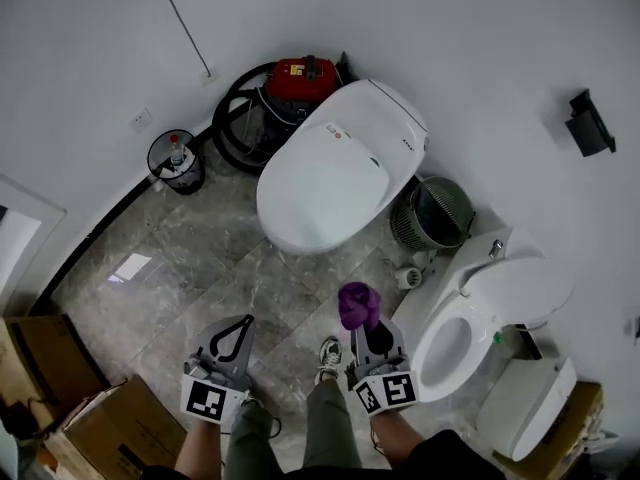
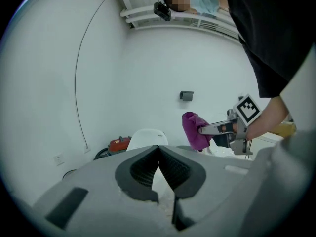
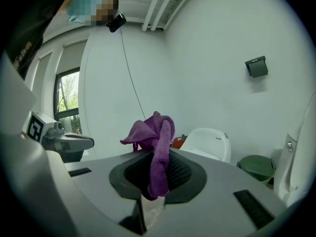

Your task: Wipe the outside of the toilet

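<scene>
Your right tongs (image 1: 368,330) grip a purple cloth (image 1: 357,304), just left of the open toilet (image 1: 520,293); your left tongs (image 1: 244,324) are clenched, empty, above the floor (image 1: 180,288).

- No word, brand or number is legible anywhere.
- Small dark print on the white toilet lid (image 1: 405,143), upper middle of the head view: too small to read.
- Marker cubes (image 1: 210,400), bottom middle: black-and-white square patterns only.

Two toilets: closed toilet (image 1: 335,173), open toilet (image 1: 480,318) — two bins: black bin (image 1: 175,163), green bin (image 1: 435,213) — one red vacuum (image 1: 300,78), one purple cloth (image 1: 357,305).
</scene>
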